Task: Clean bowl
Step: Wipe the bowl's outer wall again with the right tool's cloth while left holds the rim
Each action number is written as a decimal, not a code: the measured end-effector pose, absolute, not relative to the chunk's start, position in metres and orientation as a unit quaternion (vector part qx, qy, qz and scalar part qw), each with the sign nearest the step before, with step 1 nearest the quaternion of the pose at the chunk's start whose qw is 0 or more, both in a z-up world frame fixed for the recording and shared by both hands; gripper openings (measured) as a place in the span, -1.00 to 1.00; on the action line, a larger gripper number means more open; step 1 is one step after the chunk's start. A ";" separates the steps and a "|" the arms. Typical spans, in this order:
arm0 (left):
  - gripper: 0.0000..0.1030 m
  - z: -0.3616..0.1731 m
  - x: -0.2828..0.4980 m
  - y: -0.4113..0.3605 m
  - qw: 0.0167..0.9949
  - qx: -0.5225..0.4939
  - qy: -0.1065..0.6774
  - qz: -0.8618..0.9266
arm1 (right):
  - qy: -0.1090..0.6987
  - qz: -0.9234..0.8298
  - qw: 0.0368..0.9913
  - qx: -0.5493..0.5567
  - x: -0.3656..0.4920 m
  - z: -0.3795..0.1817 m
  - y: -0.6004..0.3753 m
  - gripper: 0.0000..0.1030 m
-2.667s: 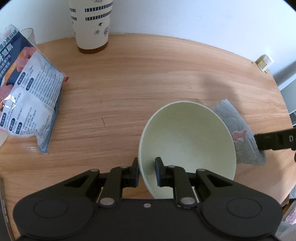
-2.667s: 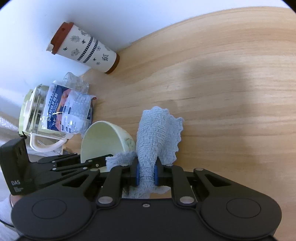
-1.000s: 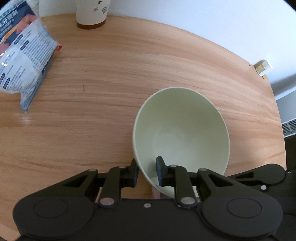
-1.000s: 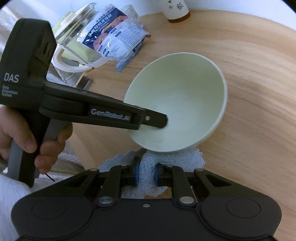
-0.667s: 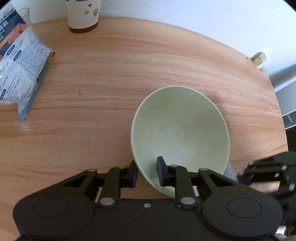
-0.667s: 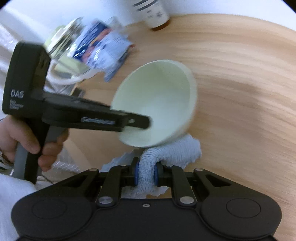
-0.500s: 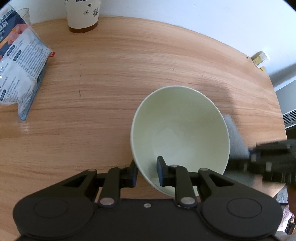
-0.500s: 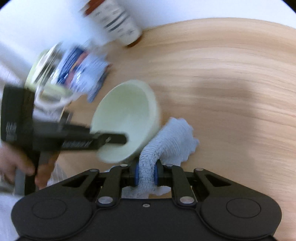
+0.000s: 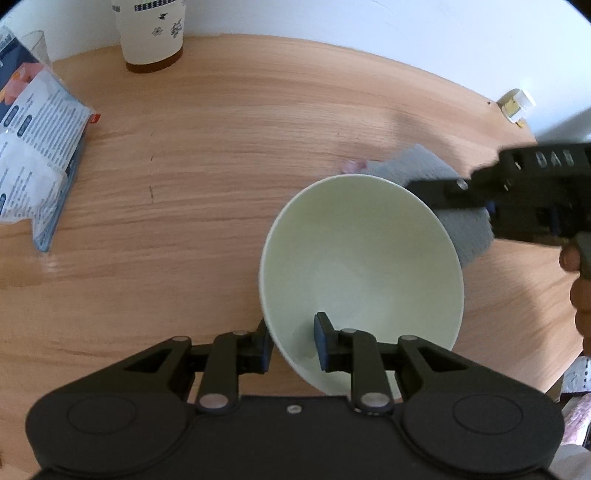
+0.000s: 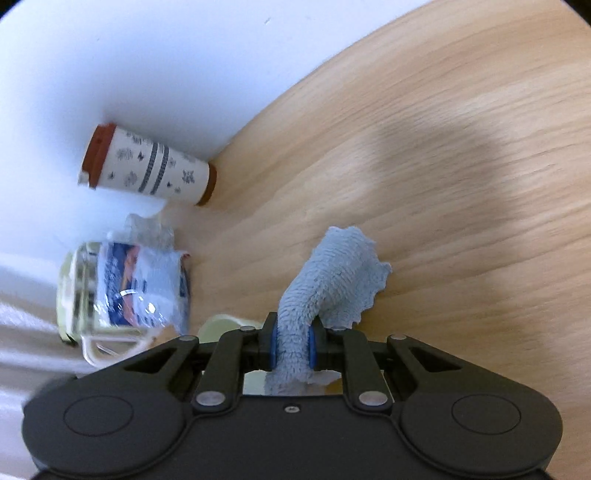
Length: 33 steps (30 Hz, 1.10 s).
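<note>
My left gripper (image 9: pixel 291 341) is shut on the near rim of a pale green bowl (image 9: pixel 362 254), holding it tilted above the wooden table (image 9: pixel 207 155). Its inside looks bare. My right gripper (image 10: pixel 292 345) is shut on a blue-grey cloth (image 10: pixel 332 280), which hangs forward over the table. In the left wrist view the right gripper (image 9: pixel 517 192) and the cloth (image 9: pixel 461 229) sit just behind the bowl's far right rim. A sliver of the bowl (image 10: pixel 221 325) shows at the lower left of the right wrist view.
A patterned paper cup with a brown lid (image 9: pixel 151 33) stands at the table's far edge by the wall. A printed plastic packet (image 9: pixel 33 147) lies at the left over a glass jug (image 10: pixel 85 295). A small white-capped bottle (image 9: pixel 517 105) sits at the far right edge.
My right gripper with the cloth has swung out from under the bowl to behind its far right rim. The left gripper holds the bowl as before.
</note>
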<state>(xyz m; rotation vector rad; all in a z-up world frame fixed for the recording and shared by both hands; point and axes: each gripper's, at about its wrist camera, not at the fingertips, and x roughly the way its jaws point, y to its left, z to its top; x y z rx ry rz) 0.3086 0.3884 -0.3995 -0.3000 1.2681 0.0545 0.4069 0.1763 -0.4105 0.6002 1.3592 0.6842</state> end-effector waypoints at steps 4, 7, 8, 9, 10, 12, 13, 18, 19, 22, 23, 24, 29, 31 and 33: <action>-0.56 -0.400 0.310 0.387 0.796 -0.134 0.590 0.025 | 0.612 0.318 0.685 0.235 0.414 -0.404 0.204 -0.63; -0.56 -0.400 0.312 0.386 0.797 -0.130 0.590 0.022 | 0.613 0.327 0.691 0.199 0.416 -0.400 0.222 -0.60; -0.56 -0.400 0.312 0.386 0.797 -0.129 0.590 0.021 | 0.613 0.332 0.692 0.187 0.416 -0.397 0.227 -0.60; -0.56 -0.400 0.313 0.386 0.797 -0.127 0.590 0.020 | 0.612 0.339 0.693 0.174 0.417 -0.395 0.233 -0.60; -0.56 -0.400 0.314 0.385 0.798 -0.124 0.590 0.019 | 0.612 0.343 0.693 0.165 0.418 -0.394 0.237 -0.60; -0.57 -0.401 0.316 0.384 0.798 -0.118 0.591 0.013 | 0.613 0.351 0.691 0.154 0.419 -0.392 0.245 -0.60; -0.57 -0.400 0.317 0.383 0.799 -0.117 0.590 0.012 | 0.615 0.360 0.687 0.144 0.421 -0.390 0.252 -0.60; -0.61 -0.402 0.319 0.381 0.802 -0.123 0.585 -0.001 | 0.623 0.394 0.668 0.099 0.418 -0.386 0.284 -0.60; -0.61 -0.402 0.319 0.381 0.802 -0.124 0.584 -0.002 | 0.625 0.401 0.664 0.088 0.416 -0.385 0.291 -0.60; -0.61 -0.403 0.320 0.379 0.804 -0.125 0.582 -0.007 | 0.632 0.419 0.648 0.072 0.410 -0.386 0.306 -0.60; -0.61 -0.403 0.320 0.378 0.804 -0.124 0.581 -0.009 | 0.634 0.424 0.643 0.066 0.407 -0.386 0.311 -0.60; -0.61 -0.403 0.320 0.378 0.804 -0.124 0.581 -0.010 | 0.636 0.430 0.638 0.061 0.405 -0.386 0.314 -0.60; -0.65 -0.403 0.320 0.378 0.806 -0.127 0.579 -0.014 | 0.639 0.442 0.628 0.043 0.403 -0.386 0.319 -0.61; -0.66 -0.402 0.320 0.376 0.808 -0.123 0.576 -0.016 | 0.642 0.438 0.628 0.049 0.407 -0.387 0.314 -0.61; -0.65 -0.402 0.320 0.375 0.809 -0.121 0.575 -0.016 | 0.643 0.432 0.630 0.052 0.411 -0.388 0.308 -0.61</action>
